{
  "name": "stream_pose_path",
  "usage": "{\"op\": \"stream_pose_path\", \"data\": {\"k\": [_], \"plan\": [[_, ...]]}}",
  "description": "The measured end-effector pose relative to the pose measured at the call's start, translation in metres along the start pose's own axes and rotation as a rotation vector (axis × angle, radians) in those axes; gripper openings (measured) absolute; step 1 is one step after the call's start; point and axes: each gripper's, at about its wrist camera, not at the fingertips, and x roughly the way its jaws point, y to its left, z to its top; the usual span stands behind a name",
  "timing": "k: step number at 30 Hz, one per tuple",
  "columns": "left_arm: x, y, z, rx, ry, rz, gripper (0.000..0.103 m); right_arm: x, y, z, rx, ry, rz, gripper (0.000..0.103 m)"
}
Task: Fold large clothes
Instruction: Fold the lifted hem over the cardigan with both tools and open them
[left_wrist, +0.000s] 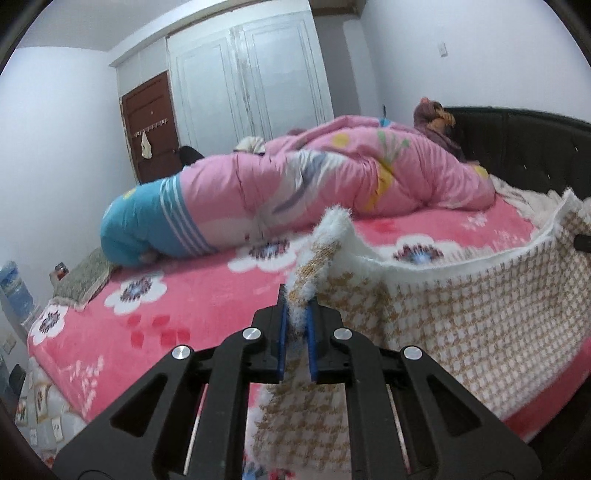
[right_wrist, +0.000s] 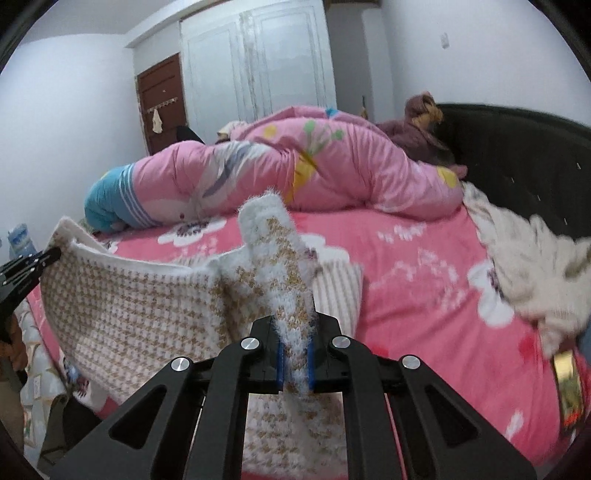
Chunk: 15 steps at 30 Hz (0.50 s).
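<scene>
Pink floral bed fills the frame, rolled duvet mid-picture. The fuzzy houndstooth sweater hangs lower right, looks soft, light and floppy. Left gripper and right gripper each pinch an edge; corners seem best.

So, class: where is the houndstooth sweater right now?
The houndstooth sweater hangs stretched between both claws, left claw and right claw, above the pink floral bedspread, before the rolled quilt.
</scene>
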Motion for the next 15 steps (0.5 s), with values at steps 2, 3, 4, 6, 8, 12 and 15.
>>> {"op": "stream_pose_path", "data": {"k": [2, 3, 4, 6, 8, 12, 15], "plan": [[0.027, 0.004, 0.019, -0.013, 0.002, -0.003, 0.008, 0.02, -0.005, 0.021, 0.0, -0.007, 0.015, 0.008], [0.038, 0.006, 0.025, -0.022, 0.004, -0.005, 0.008, 0.034, -0.007, 0.034, 0.001, -0.007, 0.023, 0.008], [0.056, 0.008, 0.034, -0.022, 0.013, -0.007, 0.008, 0.049, -0.01, 0.047, 0.0, -0.005, 0.026, 0.008], [0.091, 0.013, 0.046, -0.026, 0.036, 0.002, 0.008, 0.078, -0.014, 0.067, -0.004, 0.005, 0.035, 0.008], [0.137, 0.016, 0.056, -0.033, 0.089, -0.008, 0.008, 0.121, -0.017, 0.087, -0.017, 0.032, 0.029, 0.008], [0.223, 0.015, 0.055, -0.043, 0.219, -0.035, 0.008, 0.208, -0.024, 0.094, -0.009, 0.138, 0.01, 0.008], [0.292, 0.014, 0.028, -0.054, 0.381, -0.028, 0.008, 0.272, -0.035, 0.075, 0.017, 0.266, -0.001, 0.009]]}}
